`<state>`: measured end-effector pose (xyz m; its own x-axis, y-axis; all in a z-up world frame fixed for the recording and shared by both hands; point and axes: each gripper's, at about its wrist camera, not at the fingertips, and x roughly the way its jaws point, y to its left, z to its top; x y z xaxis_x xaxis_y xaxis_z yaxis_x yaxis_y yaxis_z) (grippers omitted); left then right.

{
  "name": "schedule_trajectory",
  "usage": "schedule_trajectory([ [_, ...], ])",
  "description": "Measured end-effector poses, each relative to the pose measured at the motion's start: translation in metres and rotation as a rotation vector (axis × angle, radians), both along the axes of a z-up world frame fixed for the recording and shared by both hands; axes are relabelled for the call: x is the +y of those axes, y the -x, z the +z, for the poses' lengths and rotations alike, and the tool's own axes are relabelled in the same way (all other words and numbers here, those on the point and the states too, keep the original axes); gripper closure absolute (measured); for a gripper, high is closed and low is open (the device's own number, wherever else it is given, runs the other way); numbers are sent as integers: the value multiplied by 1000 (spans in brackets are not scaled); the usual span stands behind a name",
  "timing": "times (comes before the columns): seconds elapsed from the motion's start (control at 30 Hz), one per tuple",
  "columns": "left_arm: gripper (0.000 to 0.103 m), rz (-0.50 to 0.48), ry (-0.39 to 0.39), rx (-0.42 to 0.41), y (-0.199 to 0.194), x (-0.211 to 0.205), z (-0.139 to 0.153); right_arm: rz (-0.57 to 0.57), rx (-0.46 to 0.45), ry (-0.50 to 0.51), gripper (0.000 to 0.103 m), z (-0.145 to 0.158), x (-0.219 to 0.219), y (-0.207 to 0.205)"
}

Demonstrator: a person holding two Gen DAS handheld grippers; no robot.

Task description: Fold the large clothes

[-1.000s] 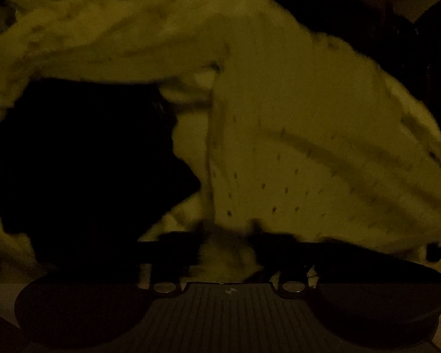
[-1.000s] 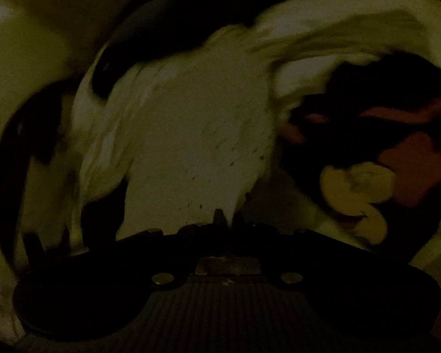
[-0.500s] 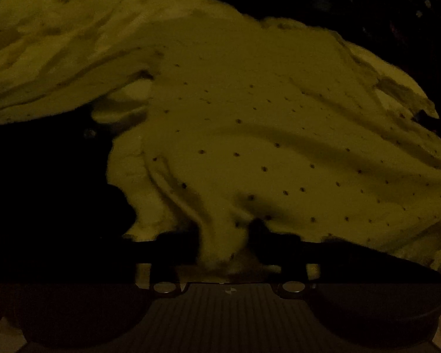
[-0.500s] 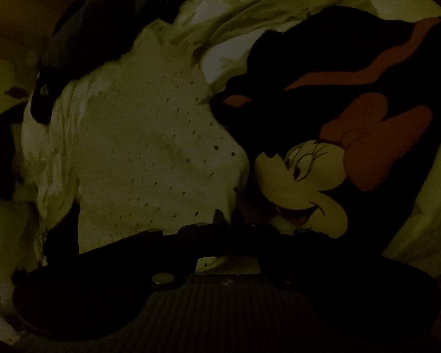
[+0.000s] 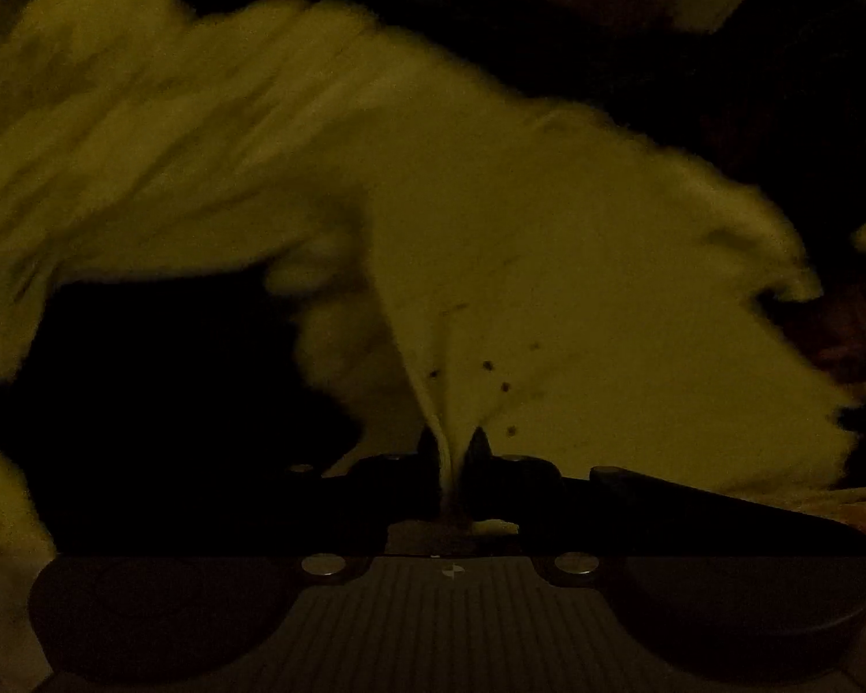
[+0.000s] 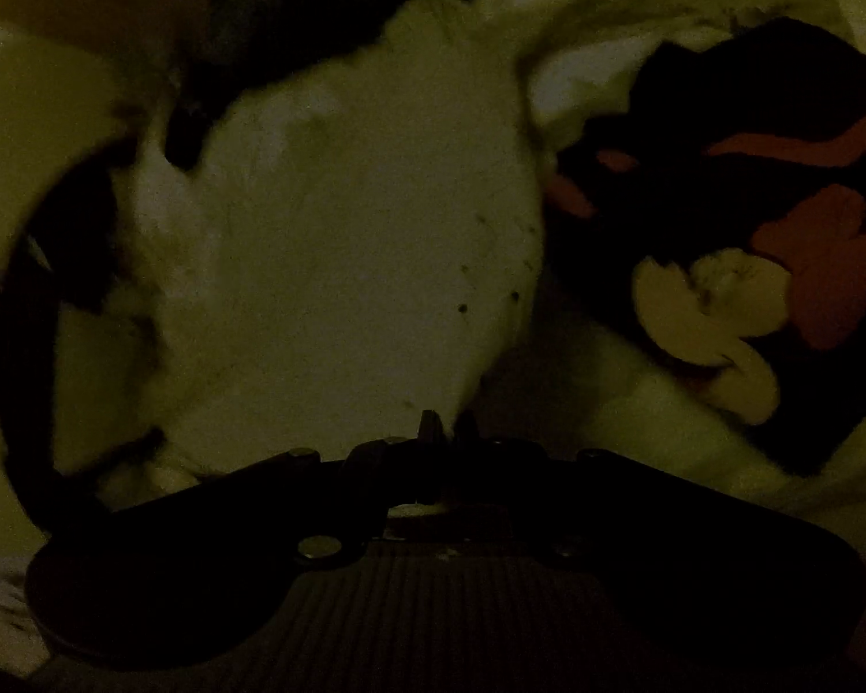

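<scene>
The scene is very dark. A pale garment with small dark dots [image 5: 548, 265] fills the left wrist view, blurred by motion. My left gripper [image 5: 453, 450] is shut on a bunched edge of this garment, the cloth pinched between the two fingertips. In the right wrist view the same dotted garment [image 6: 346, 265] hangs in front of the camera. My right gripper [image 6: 447, 433] is shut on its lower edge, fingertips close together with cloth rising from them.
A dark cloth with a cartoon mouse face and red bow [image 6: 779, 265] lies at the right in the right wrist view, on pale bedding [image 6: 635, 404]. Dark shapes [image 5: 161, 381] sit left of the garment in the left wrist view.
The garment was spread wide half a second ago and is now drawn up and bunched, blurred by motion. Both grippers stay shut on it; the left fingertips now stand closer together.
</scene>
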<state>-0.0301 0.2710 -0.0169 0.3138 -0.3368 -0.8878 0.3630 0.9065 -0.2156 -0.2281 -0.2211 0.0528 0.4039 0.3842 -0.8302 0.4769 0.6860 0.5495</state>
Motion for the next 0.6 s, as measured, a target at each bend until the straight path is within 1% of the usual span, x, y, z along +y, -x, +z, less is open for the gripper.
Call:
schedule_trajectory([
  [0.03, 43, 50, -35, 43, -4, 3, -16, 8, 36, 18, 96, -8, 2, 0],
  [0.1, 43, 171, -55, 123, -9, 16, -45, -1, 108, 43, 96, -29, 2, 0],
  [0.13, 43, 230, -62, 134, -9, 21, -54, 5, 136, 80, 96, -35, 4, -2],
  [0.17, 29, 267, -67, 137, -9, 25, -58, 19, 160, 122, 96, -40, 6, -4],
  [0.2, 24, 317, -71, 134, -8, 31, -61, 30, 170, 161, 96, -42, 9, -6],
  [0.27, 6, 371, -61, 118, -4, 39, -60, 31, 173, 184, 96, -43, 10, -8],
  [0.3, 1, 380, -48, 107, -2, 43, -58, 30, 176, 180, 96, -44, 10, -8],
  [0.33, 0, 383, -47, 97, 0, 46, -56, 32, 177, 179, 96, -44, 11, -8],
  [0.5, 0, 345, -135, 57, 8, 44, -53, 65, 195, 222, 96, -43, 14, -10],
  [0.6, 0, 295, -125, 51, 9, 36, -54, 103, 206, 276, 96, -48, 23, -15],
])
